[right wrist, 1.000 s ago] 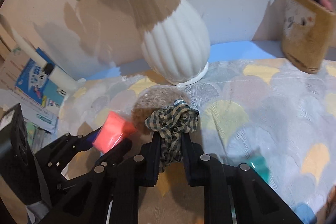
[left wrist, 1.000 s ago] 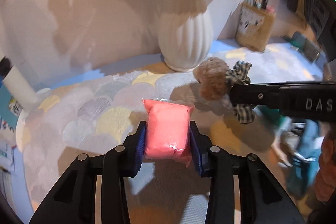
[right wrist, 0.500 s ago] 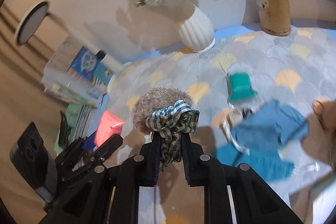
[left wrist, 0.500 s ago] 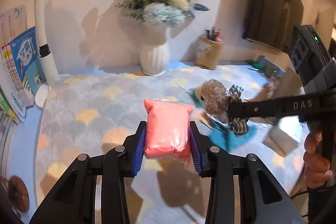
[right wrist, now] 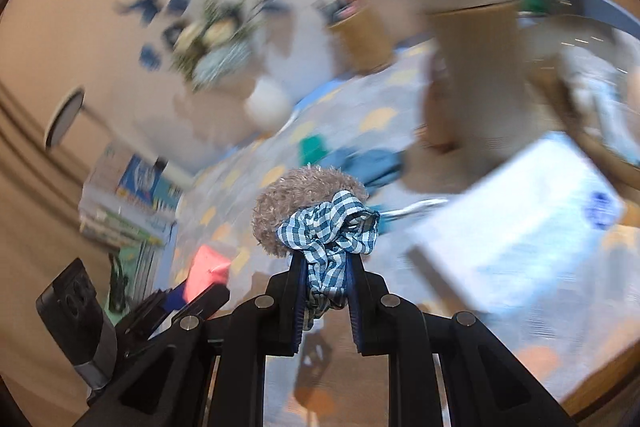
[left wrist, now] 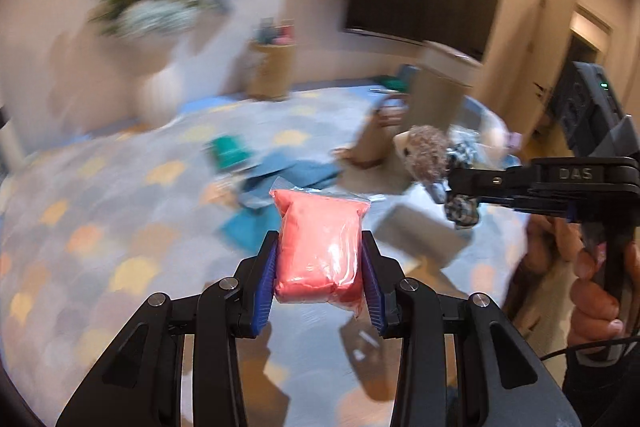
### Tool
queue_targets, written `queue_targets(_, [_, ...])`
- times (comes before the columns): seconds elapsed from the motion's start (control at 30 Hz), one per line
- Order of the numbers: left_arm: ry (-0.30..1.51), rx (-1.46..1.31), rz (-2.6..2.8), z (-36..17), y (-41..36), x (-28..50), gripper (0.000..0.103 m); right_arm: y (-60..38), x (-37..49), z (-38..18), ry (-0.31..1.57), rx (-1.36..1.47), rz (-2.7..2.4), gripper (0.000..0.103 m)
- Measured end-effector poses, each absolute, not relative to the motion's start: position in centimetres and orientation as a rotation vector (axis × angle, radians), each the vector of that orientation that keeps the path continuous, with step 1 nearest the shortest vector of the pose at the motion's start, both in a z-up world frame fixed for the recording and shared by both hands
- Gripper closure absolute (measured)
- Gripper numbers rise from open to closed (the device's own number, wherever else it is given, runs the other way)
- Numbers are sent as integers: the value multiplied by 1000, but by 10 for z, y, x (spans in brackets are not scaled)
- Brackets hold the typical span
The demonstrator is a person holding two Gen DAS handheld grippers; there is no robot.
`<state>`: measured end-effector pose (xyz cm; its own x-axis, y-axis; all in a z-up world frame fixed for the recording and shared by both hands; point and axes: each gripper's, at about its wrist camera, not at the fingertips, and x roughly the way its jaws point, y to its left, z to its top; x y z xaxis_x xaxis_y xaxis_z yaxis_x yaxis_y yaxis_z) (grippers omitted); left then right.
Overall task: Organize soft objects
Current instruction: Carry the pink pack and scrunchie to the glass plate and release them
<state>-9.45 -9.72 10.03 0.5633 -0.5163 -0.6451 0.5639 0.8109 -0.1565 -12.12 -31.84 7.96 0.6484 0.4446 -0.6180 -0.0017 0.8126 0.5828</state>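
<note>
The pink packet (left wrist: 320, 243), a soft block sealed in clear plastic, sits upright between the blue pads of the left tongs (left wrist: 320, 267), which are closed on its two sides and hold it in the air above the table (left wrist: 100, 211). To its right, the brown plush toy (right wrist: 304, 203) with a blue-and-white checked scarf (right wrist: 332, 231) is also held above the table: the right tongs (right wrist: 326, 287) are clamped on the hanging end of the scarf, and the furry body stands just beyond the fingertips. In the left wrist view the same toy (left wrist: 428, 155) and the right tongs (left wrist: 460, 187) show side-on at the right, with the person's right hand (left wrist: 596, 283) wrapped round the handle. In the right wrist view the left tongs (right wrist: 200, 287) and the packet (right wrist: 206, 267) appear low on the left.

Below them the table carries a scallop-patterned cloth in grey, yellow and orange. On it lie a blue cloth (left wrist: 292, 175) and a green item (left wrist: 228, 147), both blurred. Further back stand a white vase of blue and white flowers (left wrist: 160, 95) and a brown pen holder (left wrist: 272, 71). A tan box (right wrist: 480, 75) stands on the right, near a white packet (right wrist: 520, 227) with a blue mark. Books (right wrist: 132, 195) are stacked at the table's left edge.
</note>
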Motion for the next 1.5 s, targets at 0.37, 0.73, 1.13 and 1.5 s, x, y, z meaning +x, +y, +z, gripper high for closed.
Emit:
queue_targets(0.37, [750, 170, -955, 122, -251, -114, 68, -455, -172, 93, 706, 659, 9, 85])
queue_targets(0.73, [716, 174, -980, 136, -357, -86, 67, -564, -171, 125, 597, 621, -254, 85])
queue_targets(1.13, [709, 146, -829, 128, -433, -33, 51, -623, -96, 129, 667, 537, -347, 78])
queue_targets(1.5, [751, 141, -911, 131, -419, -64, 21, -619, -125, 117, 687, 605, -283, 49])
